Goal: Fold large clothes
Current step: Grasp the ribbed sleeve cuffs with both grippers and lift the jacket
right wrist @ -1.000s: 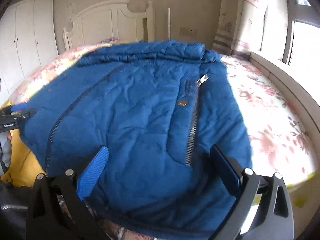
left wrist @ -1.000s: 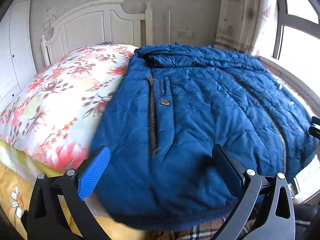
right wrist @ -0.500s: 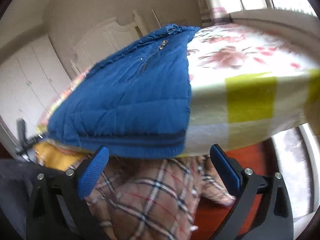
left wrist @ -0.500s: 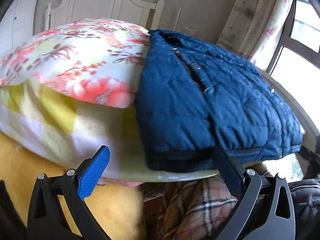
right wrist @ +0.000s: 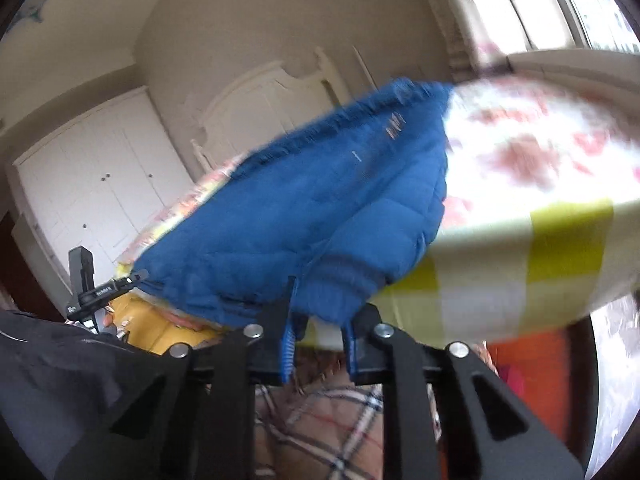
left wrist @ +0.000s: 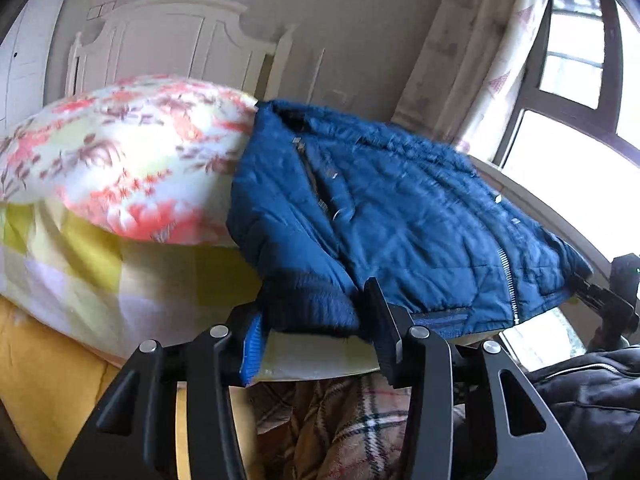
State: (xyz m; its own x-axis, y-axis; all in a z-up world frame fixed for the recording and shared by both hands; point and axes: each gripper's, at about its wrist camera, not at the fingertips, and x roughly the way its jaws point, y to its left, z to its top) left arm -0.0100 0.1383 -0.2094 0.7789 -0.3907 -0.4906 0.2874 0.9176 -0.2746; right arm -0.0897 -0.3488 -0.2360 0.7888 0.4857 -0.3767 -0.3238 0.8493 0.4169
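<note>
Two grippers (left wrist: 316,330) (right wrist: 318,326) pinch jacket (left wrist: 400,216) hem beside quilt (left wrist: 120,148).

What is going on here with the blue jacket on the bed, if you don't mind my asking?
A person is starting to fold a blue quilted jacket spread on a bed with a floral cover. They hold a gripper in each hand. The left gripper has the knit hem at one bottom corner between its jaws, which are closing. The right gripper is shut on the knit hem at the other bottom corner. The jacket lies flat and unfolded.
</note>
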